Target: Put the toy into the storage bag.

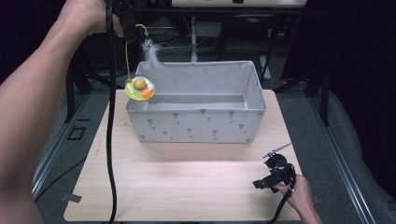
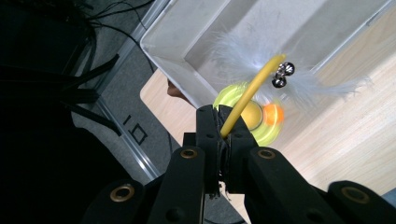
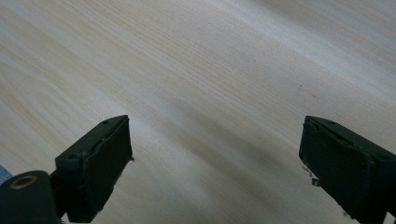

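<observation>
High view: wooden worktop [image 1: 187,186] with a grey fabric bin [image 1: 201,105] at the far middle, open top, small dark print on its walls. Left claw [image 1: 126,21] is raised high at top left, above and just outside the bin's far-left corner, arm coming in along the left edge, black cable [image 1: 110,140] hanging down from it. It pinches a yellow stalk [image 1: 127,56] of a cat toy [image 1: 140,87]; the toy's yellow disc with a tan ball and an orange ball hangs over the bin's left rim, whether touching the rim, cannot tell. White feather [image 1: 152,56] and small bells [image 1: 148,43] dangle from the stalk's curled top. Right claw [image 1: 271,179] sits low at the near-right of the worktop, held in the right hand [image 1: 299,191], well apart from the bin; jaws too small here to read. Left gripper view: jaws pressed together on the yellow stalk [image 2: 243,100], which runs up and away from them; two silver bells [image 2: 282,74] and white feather [image 2: 289,81] at its end, yellow disc [image 2: 247,116] beyond with an orange ball [image 2: 273,113], bin corner [image 2: 187,56] and worktop [image 2: 336,140] behind, floor at left. Right gripper view: right claw [image 3: 215,158] spread wide, nothing between the jaws, bare wood worktop [image 3: 210,70] close under them.
</observation>
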{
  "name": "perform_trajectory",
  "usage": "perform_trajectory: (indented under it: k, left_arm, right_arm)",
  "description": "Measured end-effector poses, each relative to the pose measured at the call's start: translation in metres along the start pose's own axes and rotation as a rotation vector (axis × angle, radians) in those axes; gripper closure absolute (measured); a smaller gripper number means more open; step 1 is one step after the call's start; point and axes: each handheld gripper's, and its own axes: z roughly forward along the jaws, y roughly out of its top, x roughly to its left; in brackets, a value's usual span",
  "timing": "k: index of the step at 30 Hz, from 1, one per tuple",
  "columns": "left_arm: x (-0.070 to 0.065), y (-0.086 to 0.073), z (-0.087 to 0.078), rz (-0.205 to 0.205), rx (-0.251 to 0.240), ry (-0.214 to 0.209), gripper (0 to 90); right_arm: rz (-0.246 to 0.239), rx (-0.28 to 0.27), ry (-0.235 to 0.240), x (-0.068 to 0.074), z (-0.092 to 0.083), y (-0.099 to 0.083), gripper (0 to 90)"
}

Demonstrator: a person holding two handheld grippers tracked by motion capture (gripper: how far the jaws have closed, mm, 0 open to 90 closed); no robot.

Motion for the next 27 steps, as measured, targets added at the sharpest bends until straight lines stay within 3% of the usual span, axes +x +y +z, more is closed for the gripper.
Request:
perform_trajectory:
  k: [20, 27]
  left_arm:
    - [0.005, 0.012, 0.023, -0.024, 0.005, 0.010, 87.5]
    - [0.006, 0.014, 0.040, -0.046, 0.010, -0.011, 87.5]
  right_arm:
    - [-0.005, -0.009, -0.003, 0.000, 0.000, 0.000, 8.9]
    - [-0.002, -0.013, 0.006, 0.001, 0.000, 0.000, 8.9]
